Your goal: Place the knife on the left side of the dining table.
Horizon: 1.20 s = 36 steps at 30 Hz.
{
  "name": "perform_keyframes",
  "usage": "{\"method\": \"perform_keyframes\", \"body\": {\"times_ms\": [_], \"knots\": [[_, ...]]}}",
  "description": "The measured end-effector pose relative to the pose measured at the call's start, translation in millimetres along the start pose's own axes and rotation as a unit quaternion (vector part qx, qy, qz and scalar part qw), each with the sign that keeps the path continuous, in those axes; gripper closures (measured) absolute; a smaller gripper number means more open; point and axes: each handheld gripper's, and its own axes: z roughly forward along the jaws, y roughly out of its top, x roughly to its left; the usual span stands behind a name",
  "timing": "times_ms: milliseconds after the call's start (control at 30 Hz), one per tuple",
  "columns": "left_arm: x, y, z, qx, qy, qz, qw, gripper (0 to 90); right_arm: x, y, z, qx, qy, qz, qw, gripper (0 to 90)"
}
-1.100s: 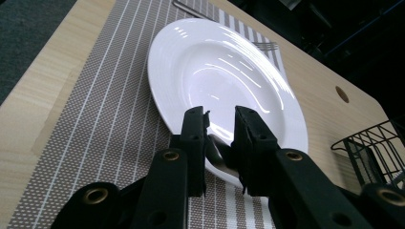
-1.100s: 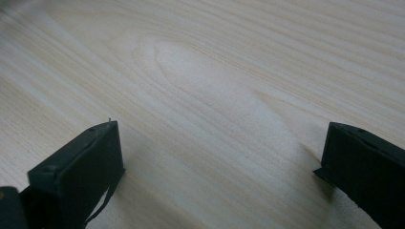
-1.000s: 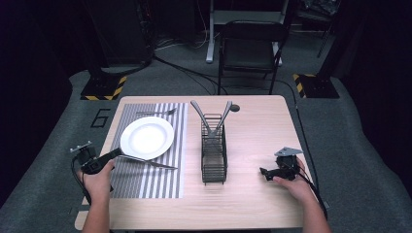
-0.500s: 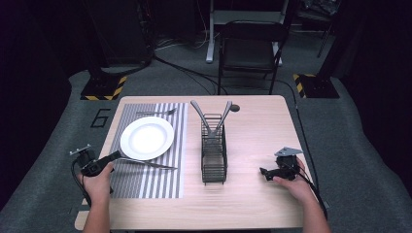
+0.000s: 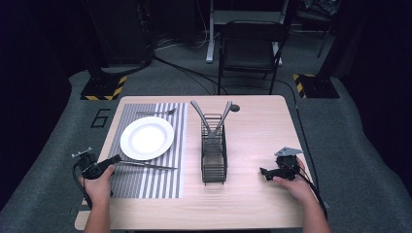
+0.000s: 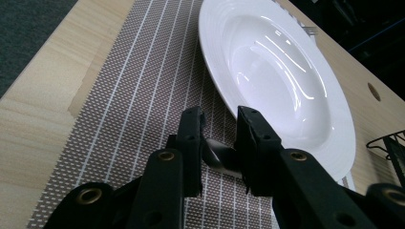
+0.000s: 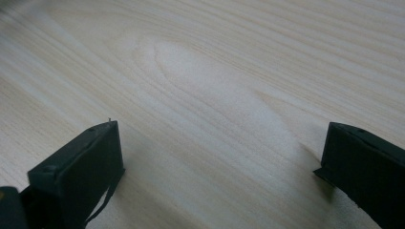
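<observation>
One plate (image 5: 146, 138), two hand-held grippers

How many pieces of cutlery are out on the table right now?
4: a fork on the placemat beyond the plate, a knife held by the left tool, and two utensils standing in the wire caddy. More may be hidden inside.

Beyond the table (image 5: 252, 204), at twelve o'clock, a black folding chair (image 5: 250, 48) stands on grey carpet. Yellow-and-black striped floor plates lie at ten o'clock (image 5: 103, 88) and two o'clock (image 5: 311, 86). Cables (image 5: 187, 73) trail across the carpet.
</observation>
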Motion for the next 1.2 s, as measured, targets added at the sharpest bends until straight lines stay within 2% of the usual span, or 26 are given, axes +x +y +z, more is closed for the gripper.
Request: {"method": "perform_keyframes", "body": {"times_ms": [700, 1033, 1200], "knots": [[9.5, -2.5, 10.5, 0.025, 0.016, -0.005, 0.9995, 70.4, 0.0, 0.0, 0.0, 0.0, 0.0, 0.0, 1.0, 0.0], [13.9, -5.0, 12.8, 0.035, 0.031, 0.002, 0.9989, 69.3, 0.1, 0.0, 0.0, 0.0, 0.0, 0.0, 1.0, 0.0], [15.2, -5.4, 15.3, 0.037, 0.03, 0.002, 0.9988, 68.9, 0.1, 0.0, 0.0, 0.0, 0.0, 0.0, 1.0, 0.0]]}}
